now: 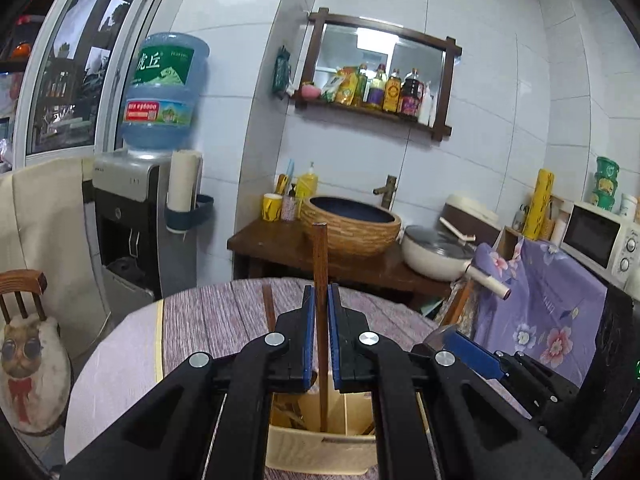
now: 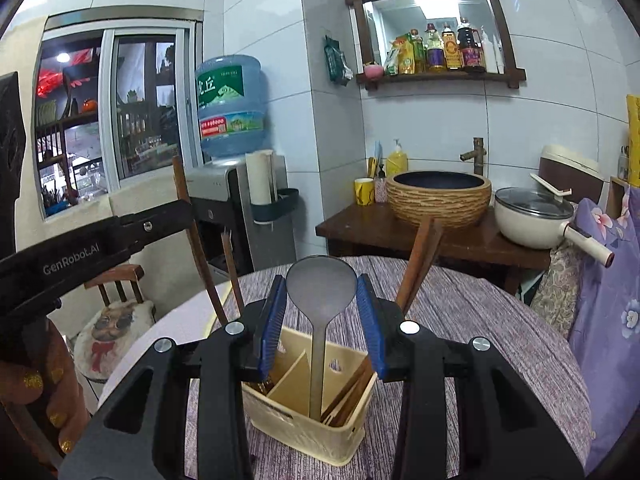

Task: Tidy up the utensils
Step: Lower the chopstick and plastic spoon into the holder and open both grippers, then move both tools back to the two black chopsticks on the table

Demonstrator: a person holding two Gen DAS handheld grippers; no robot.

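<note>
both grippers hold utensils upright over a cream utensil caddy (image 2: 312,424) on a round table (image 2: 480,320).

the left gripper (image 1: 320,312) is clamped tight on 1 brown wooden chopstick (image 1: 320,264), whose lower end reaches into the caddy. the right gripper (image 2: 322,308) is partly open, its blue pads (image 2: 370,320) pressing both edges of a grey metal spoon (image 2: 320,288), bowl up, handle down in a caddy compartment beside more wooden chopsticks (image 2: 352,392).

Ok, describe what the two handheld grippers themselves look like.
Both the left gripper and the right gripper are black plastic linkages with round silver pivot bolts and blue ribbed pads lining the jaws. In the right wrist view, the left gripper's side carries white "GenRobot.AI" lettering.
</note>
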